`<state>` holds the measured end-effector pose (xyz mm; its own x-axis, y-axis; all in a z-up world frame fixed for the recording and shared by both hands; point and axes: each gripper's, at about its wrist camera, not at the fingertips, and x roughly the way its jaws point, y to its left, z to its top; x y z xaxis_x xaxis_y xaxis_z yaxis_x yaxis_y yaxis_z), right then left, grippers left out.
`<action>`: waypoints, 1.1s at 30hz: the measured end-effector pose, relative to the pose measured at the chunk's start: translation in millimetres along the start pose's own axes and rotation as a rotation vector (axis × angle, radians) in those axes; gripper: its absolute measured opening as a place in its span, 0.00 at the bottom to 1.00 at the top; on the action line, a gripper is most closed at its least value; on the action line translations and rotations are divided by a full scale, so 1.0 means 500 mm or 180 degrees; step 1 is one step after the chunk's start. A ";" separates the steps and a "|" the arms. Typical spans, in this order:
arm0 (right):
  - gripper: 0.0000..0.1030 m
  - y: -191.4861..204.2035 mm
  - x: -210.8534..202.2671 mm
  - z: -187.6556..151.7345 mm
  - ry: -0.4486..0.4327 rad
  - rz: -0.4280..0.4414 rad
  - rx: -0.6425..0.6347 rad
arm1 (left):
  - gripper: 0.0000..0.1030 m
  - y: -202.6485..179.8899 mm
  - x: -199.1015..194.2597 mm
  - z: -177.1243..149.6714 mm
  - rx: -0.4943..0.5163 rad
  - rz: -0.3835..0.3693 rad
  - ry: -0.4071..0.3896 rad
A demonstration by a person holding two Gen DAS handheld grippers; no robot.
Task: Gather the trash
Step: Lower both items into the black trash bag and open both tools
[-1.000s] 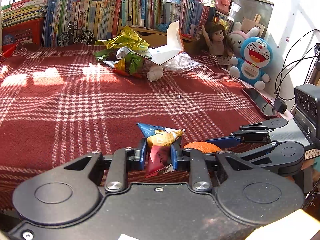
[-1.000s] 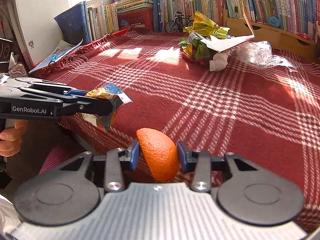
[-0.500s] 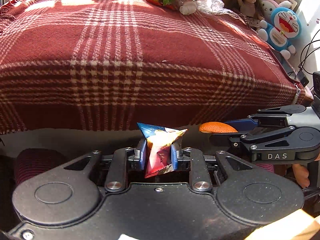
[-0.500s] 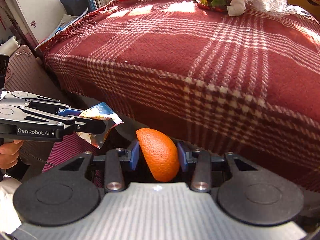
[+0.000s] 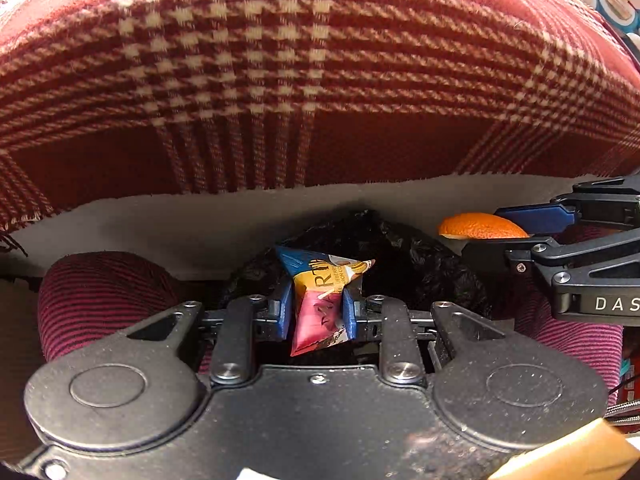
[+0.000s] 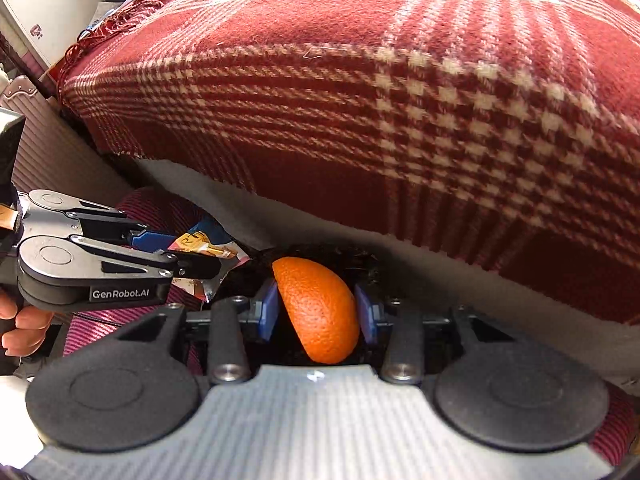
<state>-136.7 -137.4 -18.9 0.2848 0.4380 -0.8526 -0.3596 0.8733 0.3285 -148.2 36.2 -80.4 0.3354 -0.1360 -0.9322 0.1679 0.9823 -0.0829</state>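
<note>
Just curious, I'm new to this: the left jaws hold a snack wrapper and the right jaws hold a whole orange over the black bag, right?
Not quite: the right gripper holds orange peel, not whole fruit; the left wrist view shows its pale inside. Wrapper and bag are right.

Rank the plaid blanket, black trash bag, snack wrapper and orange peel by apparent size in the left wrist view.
1. plaid blanket
2. black trash bag
3. snack wrapper and orange peel: similar, distances differ, so unranked.

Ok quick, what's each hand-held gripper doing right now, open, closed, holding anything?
Left hand-held gripper: closed on a snack wrapper.
Right hand-held gripper: closed on an orange peel.
</note>
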 end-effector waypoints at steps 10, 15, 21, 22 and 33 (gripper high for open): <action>0.48 0.010 0.020 0.013 0.0060 -0.0004 -0.0012 | 0.26 -0.002 0.023 -0.003 0.0021 -0.0006 0.0164; 0.59 0.007 0.017 0.011 0.0057 0.0008 -0.0019 | 0.32 -0.007 0.019 -0.004 0.0045 -0.0004 0.0180; 0.62 0.011 0.019 0.015 0.0065 0.0026 -0.0052 | 0.38 -0.020 0.036 -0.002 0.0077 0.0018 0.0197; 0.62 0.011 0.020 0.015 0.0068 0.0029 -0.0052 | 0.38 -0.021 0.038 -0.002 0.0078 0.0016 0.0204; 0.63 0.009 0.019 0.013 0.0063 0.0032 -0.0052 | 0.44 -0.025 0.047 -0.001 0.0069 0.0003 0.0250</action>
<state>-130.0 -127.8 -23.0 0.2634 0.4424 -0.8573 -0.3770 0.8652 0.3306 -143.1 20.9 -101.4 0.2620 -0.1236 -0.9571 0.1879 0.9793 -0.0750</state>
